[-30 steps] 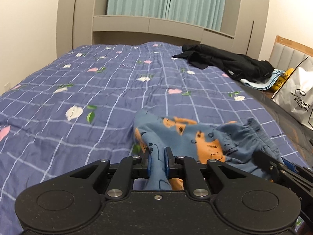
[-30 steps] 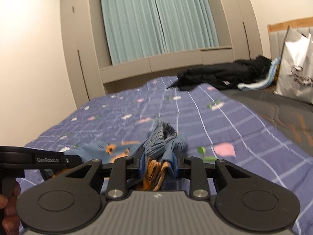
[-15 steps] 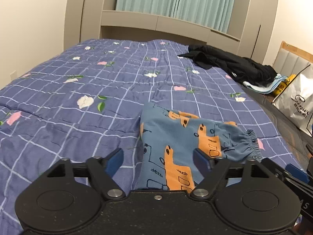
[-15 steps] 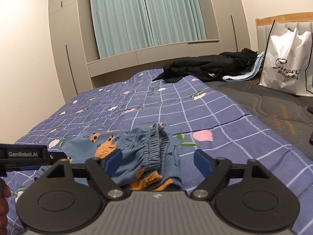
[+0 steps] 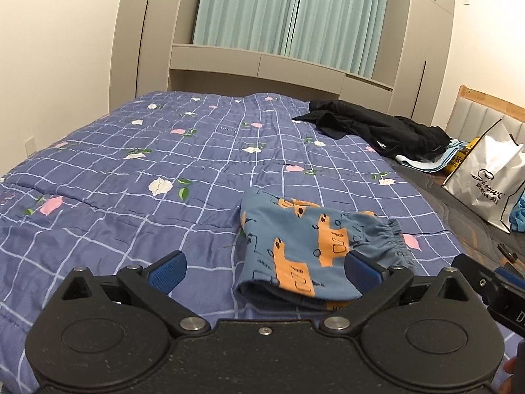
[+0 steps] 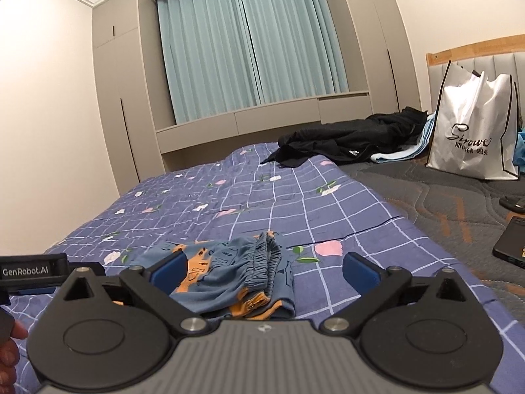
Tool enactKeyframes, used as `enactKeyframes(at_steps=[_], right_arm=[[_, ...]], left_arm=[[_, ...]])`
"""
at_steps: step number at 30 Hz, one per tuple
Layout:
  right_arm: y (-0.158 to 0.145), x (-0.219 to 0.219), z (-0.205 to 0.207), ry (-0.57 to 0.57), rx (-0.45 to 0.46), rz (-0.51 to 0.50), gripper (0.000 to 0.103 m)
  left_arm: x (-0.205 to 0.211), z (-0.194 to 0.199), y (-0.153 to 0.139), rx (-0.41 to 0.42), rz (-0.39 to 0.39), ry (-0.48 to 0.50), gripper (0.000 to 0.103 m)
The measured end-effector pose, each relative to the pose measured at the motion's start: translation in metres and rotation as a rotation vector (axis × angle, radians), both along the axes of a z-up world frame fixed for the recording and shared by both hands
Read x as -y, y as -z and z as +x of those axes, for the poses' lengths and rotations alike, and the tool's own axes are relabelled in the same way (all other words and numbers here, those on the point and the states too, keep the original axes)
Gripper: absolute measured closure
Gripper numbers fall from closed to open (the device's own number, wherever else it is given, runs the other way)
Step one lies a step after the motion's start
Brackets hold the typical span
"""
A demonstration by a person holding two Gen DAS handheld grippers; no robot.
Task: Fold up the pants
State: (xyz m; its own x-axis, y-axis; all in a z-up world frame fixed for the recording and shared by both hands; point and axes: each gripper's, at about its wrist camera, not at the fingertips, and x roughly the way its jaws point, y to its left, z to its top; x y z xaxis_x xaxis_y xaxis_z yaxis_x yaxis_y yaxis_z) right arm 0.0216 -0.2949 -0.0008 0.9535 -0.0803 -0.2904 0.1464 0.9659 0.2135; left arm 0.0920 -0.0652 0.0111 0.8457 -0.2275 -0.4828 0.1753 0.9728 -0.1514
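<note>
Small blue pants (image 5: 308, 246) with orange printed figures lie folded into a compact bundle on the purple checked quilt (image 5: 147, 177). In the right wrist view the same pants (image 6: 236, 275) show their gathered elastic waistband on top. My left gripper (image 5: 265, 267) hovers just short of the bundle, its jaws opening wide with nothing pressed between the blue pads. My right gripper (image 6: 264, 267) is held back from the waistband side, its jaws also opening wide and gripping nothing. The other gripper's black body (image 6: 32, 271) shows at the left edge.
A black jacket (image 5: 377, 128) lies on the far right of the bed over a light blue cloth (image 5: 423, 162). A white shopping bag (image 6: 472, 131) stands against the headboard (image 6: 475, 52). A dark phone (image 6: 510, 241) rests on the grey mattress. Wardrobe and teal curtains (image 5: 288, 16) are behind.
Both grippers let go of the pants and spread wide. Both pulled back and up from the bundle, which dropped flat onto the quilt.
</note>
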Motion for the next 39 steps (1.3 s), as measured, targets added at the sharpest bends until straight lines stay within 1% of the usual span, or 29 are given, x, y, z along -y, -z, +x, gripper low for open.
enactKeyframes(at_steps=[5,13,20,39], right_arm=[[0.000,-0.006,-0.019,-0.008,0.003,-0.011,0.000],[0.007,-0.011,-0.036,-0.007,-0.017,-0.011,0.000],[0.010,-0.013,-0.041,-0.007,-0.024,-0.015,0.000],[0.012,-0.014,-0.042,-0.016,-0.043,-0.012,0.000]], left_arm=[[-0.003,-0.019,0.004,0.011,0.007,0.004,0.001],[-0.008,-0.038,0.015,0.001,0.026,0.006,0.001],[-0.012,-0.043,0.023,-0.019,0.030,0.000,0.001],[-0.013,-0.042,0.026,-0.026,0.031,-0.004,0.001]])
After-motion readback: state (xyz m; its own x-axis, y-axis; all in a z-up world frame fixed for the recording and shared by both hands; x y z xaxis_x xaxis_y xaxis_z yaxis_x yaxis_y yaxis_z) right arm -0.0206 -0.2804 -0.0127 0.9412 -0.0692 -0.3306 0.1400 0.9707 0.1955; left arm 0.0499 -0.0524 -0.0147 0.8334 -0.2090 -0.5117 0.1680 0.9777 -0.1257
